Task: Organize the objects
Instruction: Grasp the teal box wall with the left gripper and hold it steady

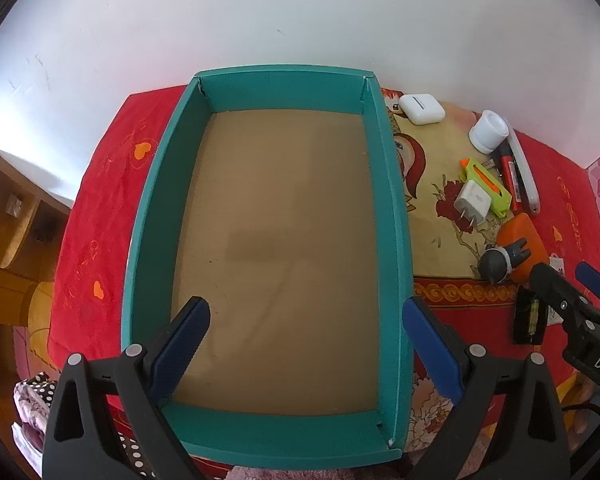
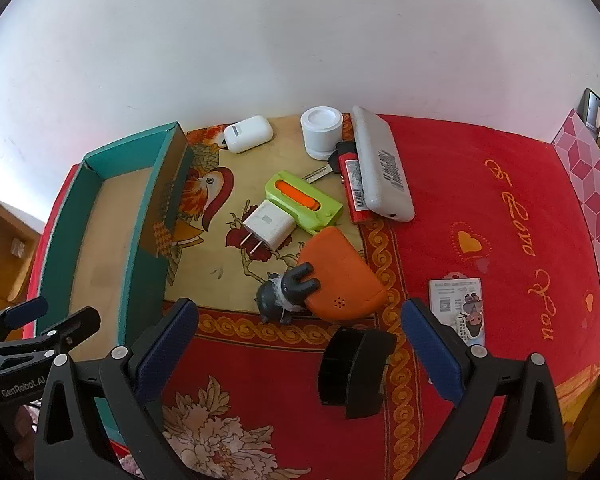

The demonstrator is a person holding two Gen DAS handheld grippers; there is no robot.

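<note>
- Over the teal box [image 1: 396, 216], the left gripper [image 1: 306, 332] hangs with its jaws spread wide and nothing between them — only the bare brown floor of the box lies beneath.
- To the right of the box, on the red flowered cloth [image 2: 480, 184] covering the desk, the loose things lie in a cluster.
- At the back stand a white earbud case [image 2: 248, 133] and a white round jar [image 2: 321, 131].
- A pale grey remote [image 2: 382, 164] lies just beside a red lighter [image 2: 353, 182]; they look to be touching.
- A green and orange tool [image 2: 304, 202] lies against a white charger plug [image 2: 267, 224], and what may be a key [image 2: 320, 174] pokes out behind it.
- Nearer, a dark grey figurine [image 2: 284, 296] leans on an orange pouch [image 2: 340, 280].
- The right gripper [image 2: 300, 342] is also wide and holds nothing — a black holder [image 2: 354, 372] sits on the cloth between its fingers, untouched.
- A printed card [image 2: 456, 300] lies just right of the right finger.
</note>
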